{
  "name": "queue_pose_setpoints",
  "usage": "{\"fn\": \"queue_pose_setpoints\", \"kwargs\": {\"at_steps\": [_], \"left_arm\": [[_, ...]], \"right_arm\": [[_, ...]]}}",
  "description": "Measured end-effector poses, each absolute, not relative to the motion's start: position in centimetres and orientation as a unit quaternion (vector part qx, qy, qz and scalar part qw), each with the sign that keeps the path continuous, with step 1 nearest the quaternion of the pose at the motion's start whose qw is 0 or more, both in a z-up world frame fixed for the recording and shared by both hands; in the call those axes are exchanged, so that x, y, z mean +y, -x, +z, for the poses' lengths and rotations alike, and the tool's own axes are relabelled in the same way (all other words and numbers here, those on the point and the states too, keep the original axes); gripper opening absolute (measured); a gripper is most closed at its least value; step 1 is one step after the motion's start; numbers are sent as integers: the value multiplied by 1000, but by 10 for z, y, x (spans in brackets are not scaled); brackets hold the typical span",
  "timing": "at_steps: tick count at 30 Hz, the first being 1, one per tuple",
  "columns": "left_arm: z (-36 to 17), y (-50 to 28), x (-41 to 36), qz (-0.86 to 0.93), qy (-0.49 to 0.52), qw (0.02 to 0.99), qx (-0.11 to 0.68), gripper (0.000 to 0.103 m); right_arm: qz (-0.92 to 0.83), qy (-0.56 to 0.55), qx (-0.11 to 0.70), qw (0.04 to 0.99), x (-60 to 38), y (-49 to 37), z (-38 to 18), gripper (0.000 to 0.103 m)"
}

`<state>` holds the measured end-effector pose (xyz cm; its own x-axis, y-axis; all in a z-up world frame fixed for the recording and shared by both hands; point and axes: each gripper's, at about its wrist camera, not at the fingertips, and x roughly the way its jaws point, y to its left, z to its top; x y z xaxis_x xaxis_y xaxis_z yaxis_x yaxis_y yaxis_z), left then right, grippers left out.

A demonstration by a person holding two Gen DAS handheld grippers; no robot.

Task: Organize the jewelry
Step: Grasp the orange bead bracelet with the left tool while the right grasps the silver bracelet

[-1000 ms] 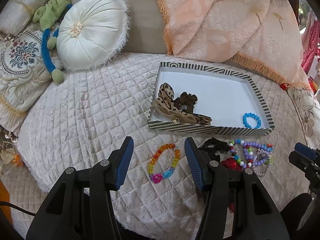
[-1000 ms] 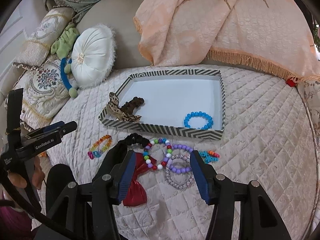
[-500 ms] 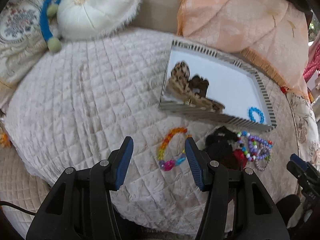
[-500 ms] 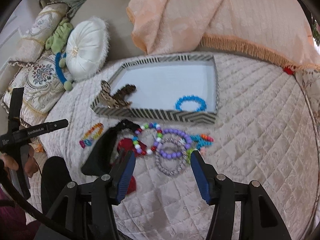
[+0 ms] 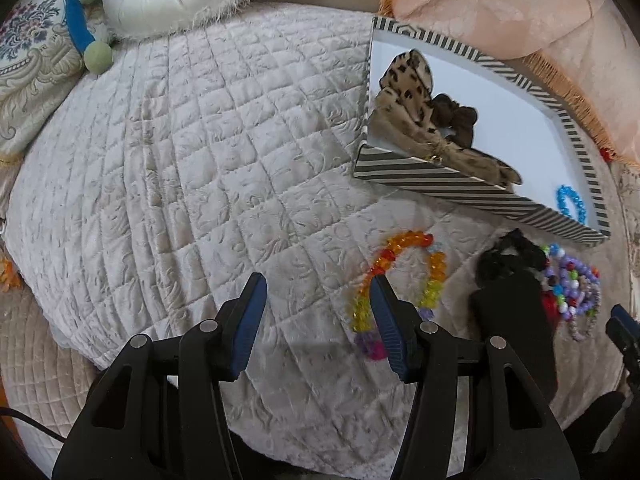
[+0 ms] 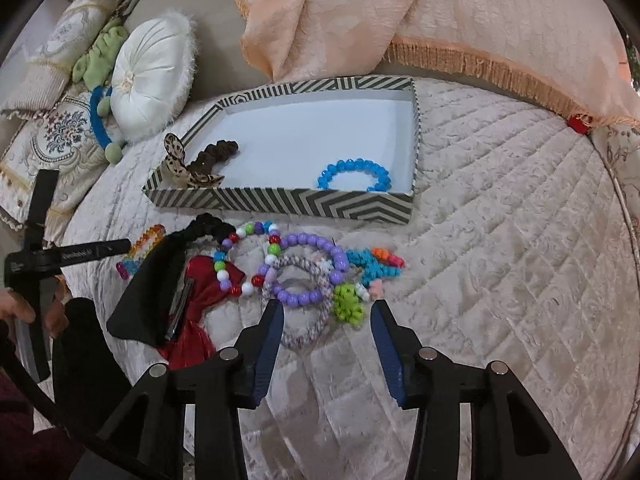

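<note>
Both tongs have dipped closer to the bed. The left tongs are open and empty, the rainbow bracelet just past their right finger. The right tongs have just been closing, still empty, over the braided bracelet. Next comes grabbing.

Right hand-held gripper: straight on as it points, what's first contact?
Probably the pink braided bracelet lying between and just ahead of the right hand-held gripper, its open jaws having just closed further. The purple bead bracelet overlaps it just beyond. Depth is uncertain.
</note>
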<state>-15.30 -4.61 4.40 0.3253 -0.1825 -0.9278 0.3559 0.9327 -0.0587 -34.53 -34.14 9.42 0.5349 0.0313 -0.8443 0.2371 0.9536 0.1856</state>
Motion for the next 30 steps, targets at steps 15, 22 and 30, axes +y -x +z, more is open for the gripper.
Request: {"fn": "queue_pose_setpoints", "kwargs": {"at_steps": [15,22,30], "left_arm": [[36,145,-66,-180,-107,821,532,13],[52,145,-53,-214,-59,810,543,9],[91,160,-50,-240,-44,822,515,9]], "right_arm": [[-46,-114,485,866,-340,330,85,7],[-30,-144,457,877,-340,344,107,7],[-23,-161,439,884,-341,351,123,7]]}}
